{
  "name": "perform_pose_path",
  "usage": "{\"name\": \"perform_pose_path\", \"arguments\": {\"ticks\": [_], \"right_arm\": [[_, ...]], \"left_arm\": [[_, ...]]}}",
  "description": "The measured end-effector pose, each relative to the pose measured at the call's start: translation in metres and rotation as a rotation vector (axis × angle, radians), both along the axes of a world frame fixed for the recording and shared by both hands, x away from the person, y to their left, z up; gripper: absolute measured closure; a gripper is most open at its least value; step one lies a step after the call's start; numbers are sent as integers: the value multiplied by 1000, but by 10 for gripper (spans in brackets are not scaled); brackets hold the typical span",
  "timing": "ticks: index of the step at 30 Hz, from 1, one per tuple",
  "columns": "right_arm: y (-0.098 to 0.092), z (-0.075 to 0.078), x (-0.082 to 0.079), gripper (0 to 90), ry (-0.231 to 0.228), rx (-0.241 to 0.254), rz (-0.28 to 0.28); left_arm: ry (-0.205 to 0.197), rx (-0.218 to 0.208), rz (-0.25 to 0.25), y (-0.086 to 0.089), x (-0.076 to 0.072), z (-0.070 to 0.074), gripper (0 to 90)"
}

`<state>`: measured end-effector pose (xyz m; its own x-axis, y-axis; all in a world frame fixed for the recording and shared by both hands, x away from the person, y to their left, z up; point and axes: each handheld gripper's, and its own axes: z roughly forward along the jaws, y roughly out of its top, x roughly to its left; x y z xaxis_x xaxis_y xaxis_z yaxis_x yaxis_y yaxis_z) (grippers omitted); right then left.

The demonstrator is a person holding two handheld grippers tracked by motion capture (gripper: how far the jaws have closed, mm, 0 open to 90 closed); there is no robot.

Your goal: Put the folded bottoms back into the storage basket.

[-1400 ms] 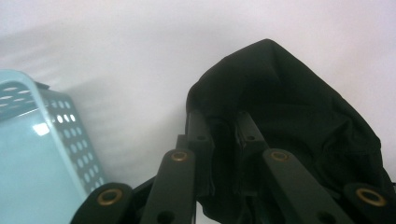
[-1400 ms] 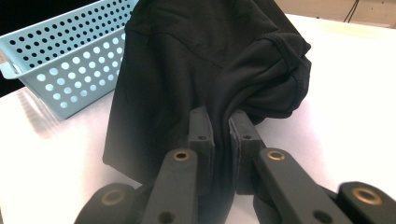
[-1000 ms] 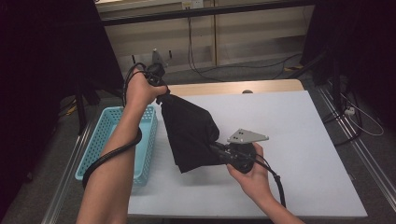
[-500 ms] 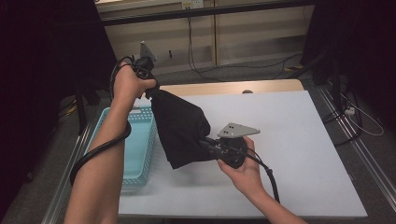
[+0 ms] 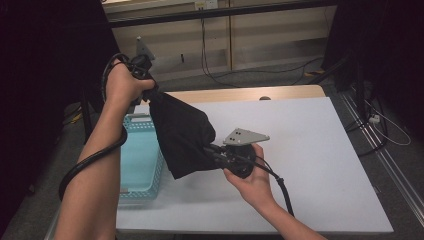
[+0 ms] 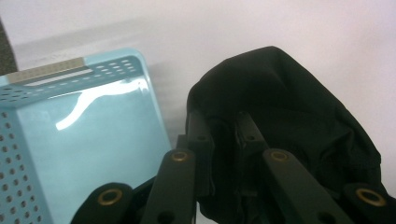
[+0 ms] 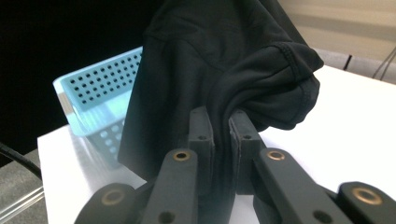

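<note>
Up in the air now, hanging stretched between both hands: black garment (image 5: pixel 182 135), clear of the white desk (image 5: pixel 310 150), just beside the light-blue perforated basket (image 5: pixel 140 160). Gripping one end high at the left, left hand-held gripper (image 5: pixel 150 92), jaws clamped on bunched fabric. Pinching a fold lower down near the desk's middle, right hand-held gripper (image 5: pixel 212 150), jaws pressed tight on cloth. Sagging between the two grips.

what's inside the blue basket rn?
Nothing visible inside the blue basket: the left gripper view shows a bare floor. The black garment, held by both grippers, hangs beside it; the high view hides its right edge.
</note>
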<state>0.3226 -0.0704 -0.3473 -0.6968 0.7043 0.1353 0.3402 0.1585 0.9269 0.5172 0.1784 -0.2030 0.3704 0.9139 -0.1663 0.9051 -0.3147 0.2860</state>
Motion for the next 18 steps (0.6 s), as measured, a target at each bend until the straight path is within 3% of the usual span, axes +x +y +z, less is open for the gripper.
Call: {"name": "perform_pose_path", "arguments": {"ticks": [3, 7, 8, 11, 12, 13, 14, 15, 16, 17, 18], "right_arm": [[4, 4, 1, 820, -4, 6, 9], [24, 10, 4, 820, -11, 22, 55], [29, 11, 4, 820, -11, 26, 69], [41, 15, 5, 820, -17, 27, 96], [55, 19, 7, 820, -23, 32, 120], [55, 19, 7, 820, -23, 32, 120], [72, 22, 10, 820, -29, 39, 146], [72, 22, 10, 820, -29, 39, 146], [93, 25, 14, 818, -21, 43, 175], [106, 25, 17, 809, -26, 42, 187], [121, 22, 21, 761, -13, 42, 208]], "left_arm": [[-3, 8, 4, 6, -1, 7, 809], [-15, 19, 31, 25, -3, 20, 809], [-10, 31, 46, 37, -5, 26, 809], [-14, 44, 62, 51, -6, 31, 809], [-10, 58, 81, 66, -7, 33, 809], [-10, 58, 81, 66, -7, 33, 809], [-3, 77, 112, 86, -8, 35, 809], [-3, 77, 112, 86, -8, 35, 809], [-18, 100, 147, 108, -6, 33, 807], [-18, 100, 147, 108, -6, 33, 803], [-105, 125, 151, 127, -3, 24, 767]]}}
